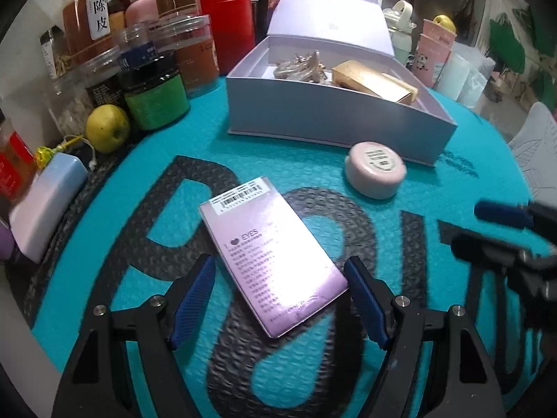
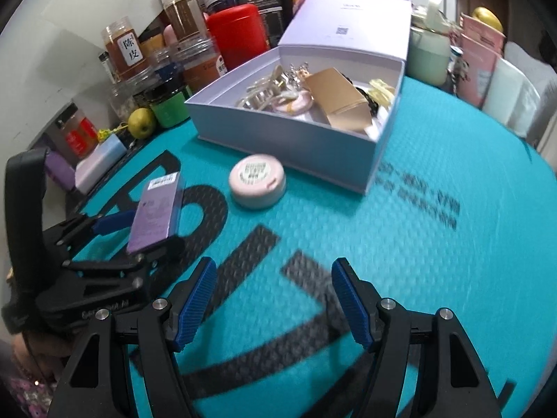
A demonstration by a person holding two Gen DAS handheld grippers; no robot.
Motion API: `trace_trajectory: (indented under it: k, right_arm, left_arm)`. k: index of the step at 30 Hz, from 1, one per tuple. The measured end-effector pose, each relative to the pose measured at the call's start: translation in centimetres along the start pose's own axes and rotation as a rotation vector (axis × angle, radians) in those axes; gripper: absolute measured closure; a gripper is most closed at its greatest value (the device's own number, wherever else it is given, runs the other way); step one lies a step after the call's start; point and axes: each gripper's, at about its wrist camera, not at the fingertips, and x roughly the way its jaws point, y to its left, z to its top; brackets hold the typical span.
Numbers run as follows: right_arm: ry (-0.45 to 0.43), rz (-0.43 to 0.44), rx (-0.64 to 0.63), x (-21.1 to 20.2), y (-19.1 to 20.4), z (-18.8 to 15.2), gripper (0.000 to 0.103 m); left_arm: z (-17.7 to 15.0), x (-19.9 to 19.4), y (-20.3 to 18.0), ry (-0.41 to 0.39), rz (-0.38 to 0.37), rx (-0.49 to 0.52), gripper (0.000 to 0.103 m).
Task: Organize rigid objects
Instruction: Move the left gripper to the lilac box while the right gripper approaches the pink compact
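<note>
The purple box point(image 1: 257, 230) is lying in the lower middle of the left wrist view, on the blue-green surface point(image 2: 452, 278), and it is sitting between the two blue fingers of the left gripper point(image 1: 280, 261). The fingers are standing about half apart, one on each side of the box. I cannot tell if they are pressing on it or only sitting close to it. The box is lying crooked to the fingers, corner first. That is the big worry: if the fingers are squeezing on corners and not on flat sides, the shiny box could be twisting, popping out and sliding away. The right gripper point(image 2: 274, 264) is hanging at the bottom of its own view with its fingers apart and nothing in them. It is close to the left gripper, so the two could be bumping into each other. The pink round case point(image 2: 257, 181) is waiting in the middle of that view, just beside the big pale box point(image 1: 334, 118), which is open and already filling up with a gold box point(image 1: 376, 83) and hair clips. A thing dropped in carelessly could be landing on top of those and sticking out. The jars point(image 1: 156, 97) in the upper left are crowded too, so a wide swing could be knocking them.
</note>
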Motion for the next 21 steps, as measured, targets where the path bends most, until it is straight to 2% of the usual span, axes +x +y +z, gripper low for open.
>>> trace_trajectory:
  k: [4,10,15,17,21]
  right_arm:
    - [-0.005,0.006,-0.029,1.6,0.4,1.6,0.034]
    - [-0.002,-0.002,-0.054,4.1,1.0,3.0,0.034]
    - [0.002,-0.002,-0.063,5.2,1.3,3.6,0.034]
    - [0.001,-0.005,-0.075,5.5,1.7,3.9,0.034]
    - [-0.008,-0.023,-0.114,6.1,2.5,4.6,0.034]
  left_arm:
    - [0.3,-0.4,1.6,0.007,0.013,-0.011,0.027]
    - [0.1,-0.8,5.2,0.014,0.090,-0.060,0.027]
    - [0.4,-1.2,7.1,-0.004,-0.011,-0.098,0.027]
    - [0.9,-0.8,7.1,0.012,-0.054,-0.076,0.027]
    - [2.2,0.2,6.8,0.022,-0.079,-0.030,0.027]
